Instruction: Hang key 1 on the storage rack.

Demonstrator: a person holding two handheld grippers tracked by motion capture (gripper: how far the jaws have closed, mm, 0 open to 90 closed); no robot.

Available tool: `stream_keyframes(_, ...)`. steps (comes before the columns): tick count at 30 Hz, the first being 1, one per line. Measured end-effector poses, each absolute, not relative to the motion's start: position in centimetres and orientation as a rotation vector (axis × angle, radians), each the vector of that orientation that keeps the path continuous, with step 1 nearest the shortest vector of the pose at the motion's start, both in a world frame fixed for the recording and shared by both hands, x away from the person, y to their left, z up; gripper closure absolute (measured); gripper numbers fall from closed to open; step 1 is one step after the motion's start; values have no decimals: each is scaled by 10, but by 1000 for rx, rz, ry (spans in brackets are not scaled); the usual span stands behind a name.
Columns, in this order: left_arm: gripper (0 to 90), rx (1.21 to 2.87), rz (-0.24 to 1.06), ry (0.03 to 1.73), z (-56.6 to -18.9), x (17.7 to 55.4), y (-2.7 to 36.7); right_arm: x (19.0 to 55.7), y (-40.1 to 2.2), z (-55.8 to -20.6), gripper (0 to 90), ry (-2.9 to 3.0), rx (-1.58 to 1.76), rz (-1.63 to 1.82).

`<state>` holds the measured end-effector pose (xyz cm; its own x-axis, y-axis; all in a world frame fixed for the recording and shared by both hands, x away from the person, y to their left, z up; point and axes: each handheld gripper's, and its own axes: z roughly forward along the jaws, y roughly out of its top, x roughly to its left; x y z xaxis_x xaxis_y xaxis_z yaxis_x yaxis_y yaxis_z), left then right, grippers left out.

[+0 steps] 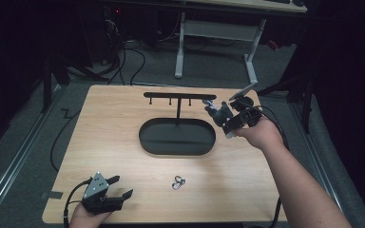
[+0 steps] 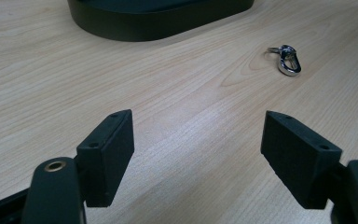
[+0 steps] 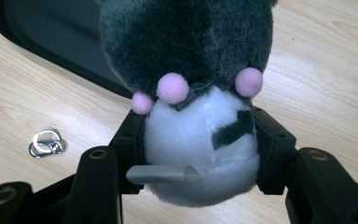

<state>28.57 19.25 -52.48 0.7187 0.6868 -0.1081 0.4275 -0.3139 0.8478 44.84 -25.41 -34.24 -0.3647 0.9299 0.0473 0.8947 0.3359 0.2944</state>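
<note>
A grey and white plush toy (image 3: pixel 200 60) with small pink dots sits squeezed between the jaws of my right gripper (image 3: pixel 198 140). In the high view my right gripper (image 1: pixel 224 118) holds the plush toy (image 1: pixel 217 112) above the table, beside the right end of a black hook rack (image 1: pixel 178 95). The rack rises from a black oval tray (image 1: pixel 147 142). A small metal clip (image 1: pixel 178 182) lies on the wood in front of the tray. My left gripper (image 1: pixel 122 186) rests at the near left with its jaws wide apart and nothing between them. From my left gripper (image 2: pixel 198 135), the clip (image 2: pixel 286 59) lies ahead to the right.
The wooden table (image 1: pixel 104 123) has bare surface left of the tray and along its front edge. The clip (image 3: pixel 46 143) and the tray's rim (image 3: pixel 51 46) lie below the held toy. A white desk frame (image 1: pixel 216 33) and cables stand on the floor beyond the table.
</note>
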Motion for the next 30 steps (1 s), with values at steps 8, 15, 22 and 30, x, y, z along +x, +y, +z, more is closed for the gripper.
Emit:
stream_keyframes(8,263,1962,334,857,-526,286,192,449,-253,-357,472,2466,1689,403)
stream_keyframes(15,263,1962,334,862,-526,286,193,454,-250,-370,469,2471,1684,407)
stream_keyframes(22,263,1968,332,863,-527,286,193,459,-243,-384,456,2488,1677,432)
stream_keyframes(30,263,1976,327,863,-528,287,192,465,-239,-401,432,2464,1688,453)
